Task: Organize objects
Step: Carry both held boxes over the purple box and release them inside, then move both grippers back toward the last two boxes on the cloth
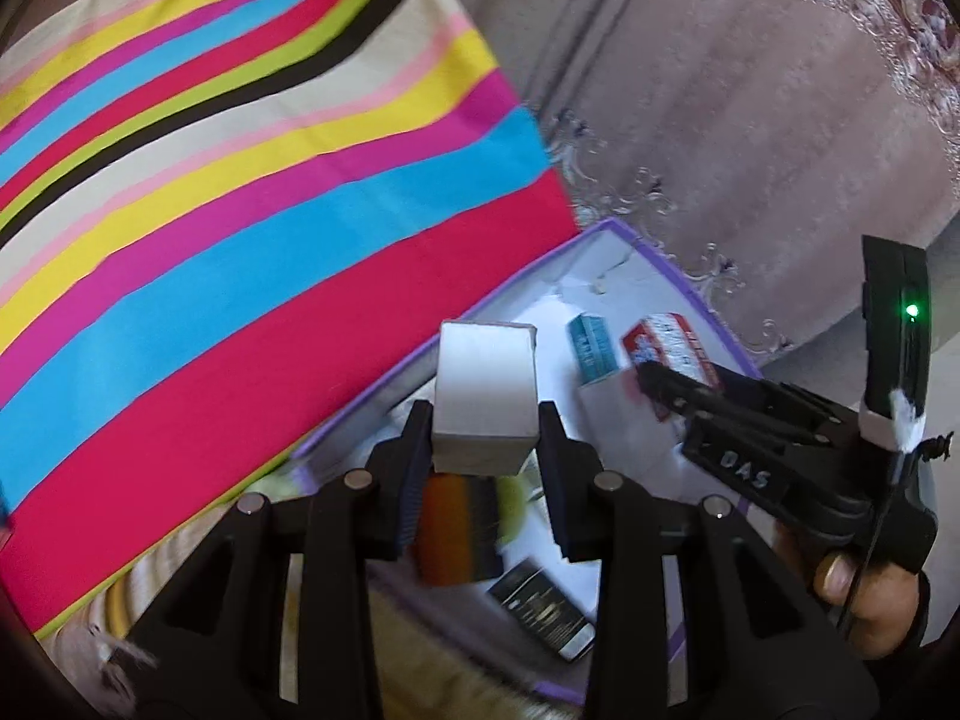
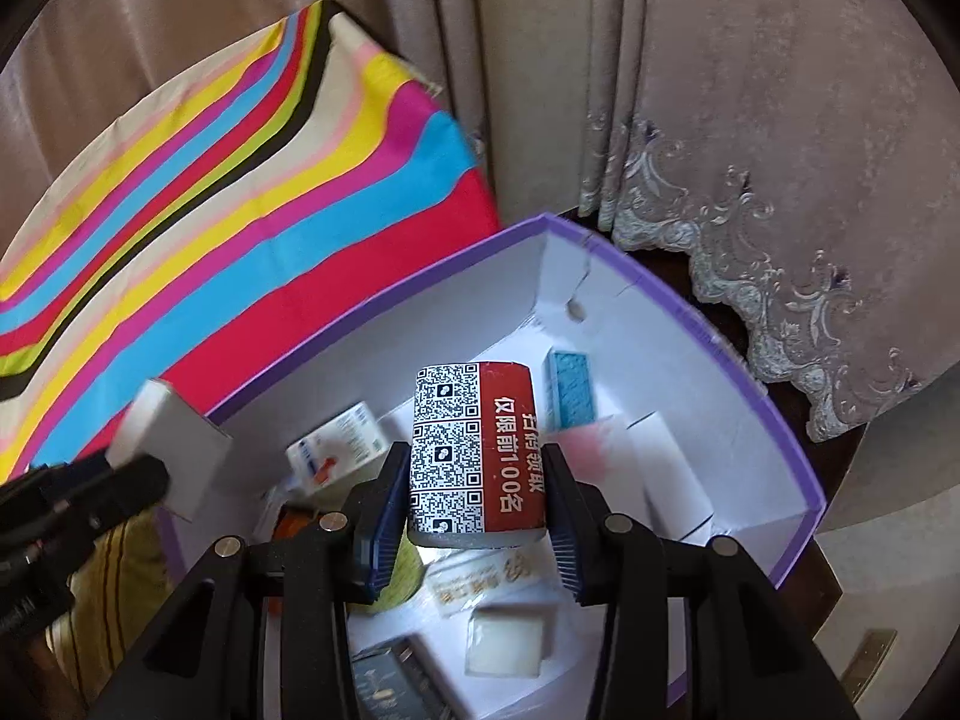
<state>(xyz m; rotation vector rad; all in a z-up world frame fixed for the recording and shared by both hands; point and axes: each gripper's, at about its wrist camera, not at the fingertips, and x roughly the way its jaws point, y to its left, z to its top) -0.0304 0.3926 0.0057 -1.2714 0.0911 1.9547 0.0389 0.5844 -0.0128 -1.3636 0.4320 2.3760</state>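
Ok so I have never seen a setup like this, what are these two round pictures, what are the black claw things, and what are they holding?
There is no robot here: a person holds a hand tool in each hand, each with two fingers and a fisheye camera looking along them.

The left tool's picture shows the left gripper clamped on a plain white box. The right gripper appears in its own picture, clamped on a red box with QR codes.

Both hang over an open purple-edged box holding small packages, including a blue packet. Beside it lies a striped cloth, with curtains behind.
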